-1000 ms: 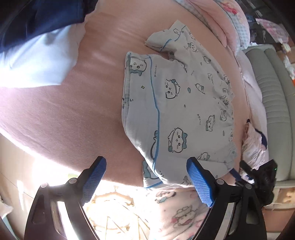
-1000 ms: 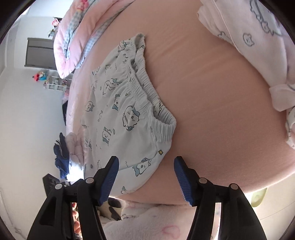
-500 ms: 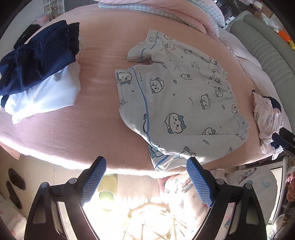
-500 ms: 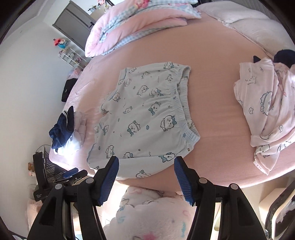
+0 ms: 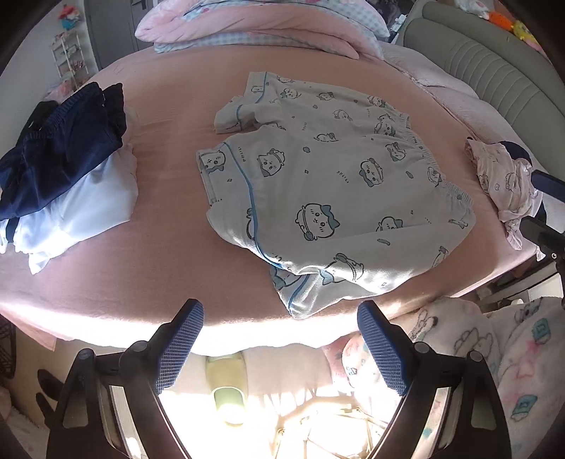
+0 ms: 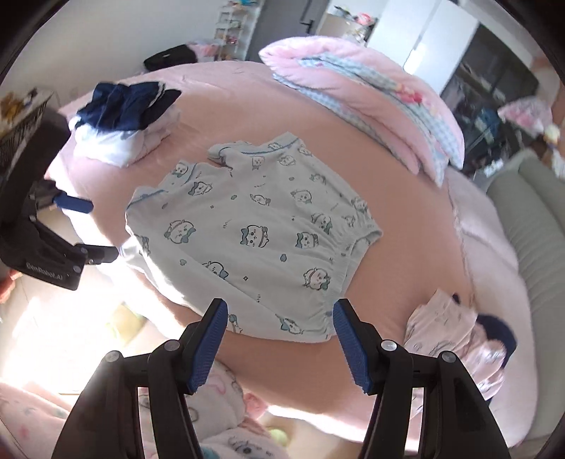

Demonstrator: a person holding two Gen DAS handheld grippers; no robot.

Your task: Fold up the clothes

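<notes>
Pale blue pyjama shorts (image 5: 328,183) printed with cartoon faces lie spread on the pink bed (image 5: 169,197), the near leg hem at the bed's front edge. The same shorts (image 6: 254,243) fill the middle of the right wrist view, elastic waistband to the right. My left gripper (image 5: 279,339) hangs open just off the bed's edge, below the hem, holding nothing. Over the near waistband corner hovers my right gripper (image 6: 279,335), open and empty. The left gripper (image 6: 74,204) also shows at the left edge of the right wrist view.
A folded stack, navy garment (image 5: 60,148) on white cloth (image 5: 81,212), sits at the bed's left. A crumpled pink pyjama (image 5: 505,187) lies at the right. Folded pink quilts (image 5: 261,24) are at the back, a grey-green headboard (image 5: 494,67) at the right. A person's fleece-clad legs (image 5: 494,356) are below.
Both grippers have pulled back and risen away from the shorts, so the whole bed comes into view. Both stay open; the shorts lie unmoved.
</notes>
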